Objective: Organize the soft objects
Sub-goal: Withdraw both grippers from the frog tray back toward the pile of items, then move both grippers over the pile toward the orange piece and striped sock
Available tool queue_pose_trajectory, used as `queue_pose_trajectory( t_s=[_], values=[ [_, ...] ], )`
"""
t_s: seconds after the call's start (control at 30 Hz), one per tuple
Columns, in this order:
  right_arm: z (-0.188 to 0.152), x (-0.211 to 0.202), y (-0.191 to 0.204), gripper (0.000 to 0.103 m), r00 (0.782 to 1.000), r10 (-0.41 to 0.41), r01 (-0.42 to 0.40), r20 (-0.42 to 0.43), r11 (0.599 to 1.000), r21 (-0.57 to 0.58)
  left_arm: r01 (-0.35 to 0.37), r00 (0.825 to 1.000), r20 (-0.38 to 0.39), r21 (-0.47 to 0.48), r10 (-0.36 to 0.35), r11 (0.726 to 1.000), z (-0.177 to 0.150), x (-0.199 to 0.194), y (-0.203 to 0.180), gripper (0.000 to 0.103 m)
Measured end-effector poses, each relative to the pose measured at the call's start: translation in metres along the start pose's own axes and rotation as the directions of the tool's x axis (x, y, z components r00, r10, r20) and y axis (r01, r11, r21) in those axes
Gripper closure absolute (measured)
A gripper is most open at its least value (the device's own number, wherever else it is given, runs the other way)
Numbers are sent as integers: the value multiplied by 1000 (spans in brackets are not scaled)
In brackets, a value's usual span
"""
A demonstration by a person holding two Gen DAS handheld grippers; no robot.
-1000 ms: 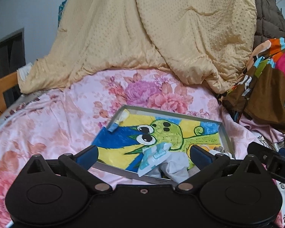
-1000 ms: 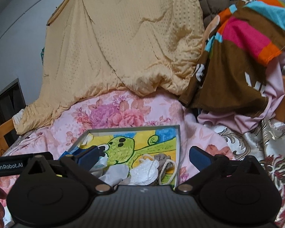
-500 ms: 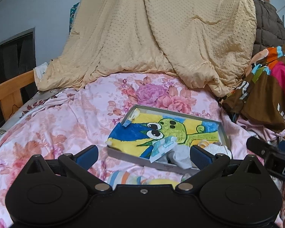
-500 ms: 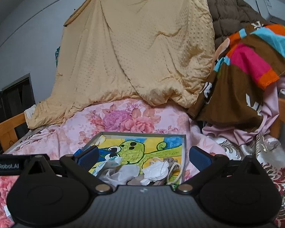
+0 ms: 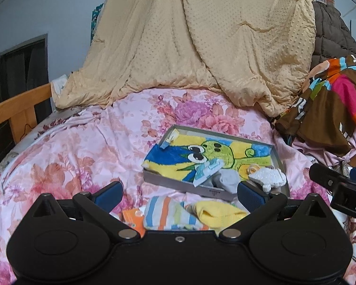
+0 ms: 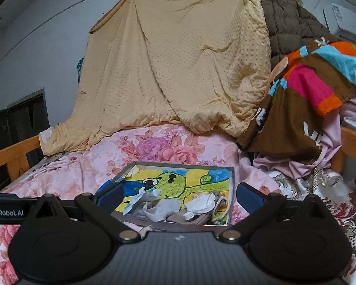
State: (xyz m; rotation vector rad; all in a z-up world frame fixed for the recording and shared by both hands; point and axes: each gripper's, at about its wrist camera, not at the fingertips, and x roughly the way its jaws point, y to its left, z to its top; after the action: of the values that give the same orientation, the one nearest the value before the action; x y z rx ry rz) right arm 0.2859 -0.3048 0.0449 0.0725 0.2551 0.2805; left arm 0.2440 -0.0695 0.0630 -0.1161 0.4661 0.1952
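Note:
A grey tray point(image 5: 178, 184) lined with a yellow, blue and green cartoon towel point(image 5: 225, 153) lies on the floral bed; it also shows in the right wrist view point(image 6: 232, 190). Several small socks lie in its near end: a grey one point(image 5: 225, 179), a white one point(image 5: 269, 175) and a light blue patterned one point(image 5: 205, 169). In front of the tray lie a striped sock point(image 5: 167, 213), a yellow sock point(image 5: 219, 212) and an orange piece point(image 5: 133, 216). My left gripper point(image 5: 179, 196) is open and empty above these. My right gripper point(image 6: 180, 196) is open and empty just short of the tray.
A beige quilt point(image 5: 201, 47) hangs at the back. A brown multicoloured garment point(image 6: 308, 99) is piled at the right over pink cloth. A wooden bed rail point(image 5: 14, 111) runs along the left. The pink floral sheet point(image 5: 71, 156) covers the bed.
Both grippers have pulled back and up from the tray. The striped, yellow and orange pieces in front of the tray have come into the left wrist view. Both stay open.

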Motion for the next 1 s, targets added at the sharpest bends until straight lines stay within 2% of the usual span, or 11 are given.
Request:
queue_pose_trajectory(
  t_s=[0.43, 1.0],
  values=[
    [-15, -32, 18, 0, 1000, -10, 11, 24, 999, -43, 20, 1000, 24, -24, -19, 1000, -28, -25, 21, 1],
    [-39, -65, 37, 0, 1000, -19, 20, 18, 995, -94, 61, 998, 31, 12, -61, 998, -65, -52, 47, 1]
  ],
)
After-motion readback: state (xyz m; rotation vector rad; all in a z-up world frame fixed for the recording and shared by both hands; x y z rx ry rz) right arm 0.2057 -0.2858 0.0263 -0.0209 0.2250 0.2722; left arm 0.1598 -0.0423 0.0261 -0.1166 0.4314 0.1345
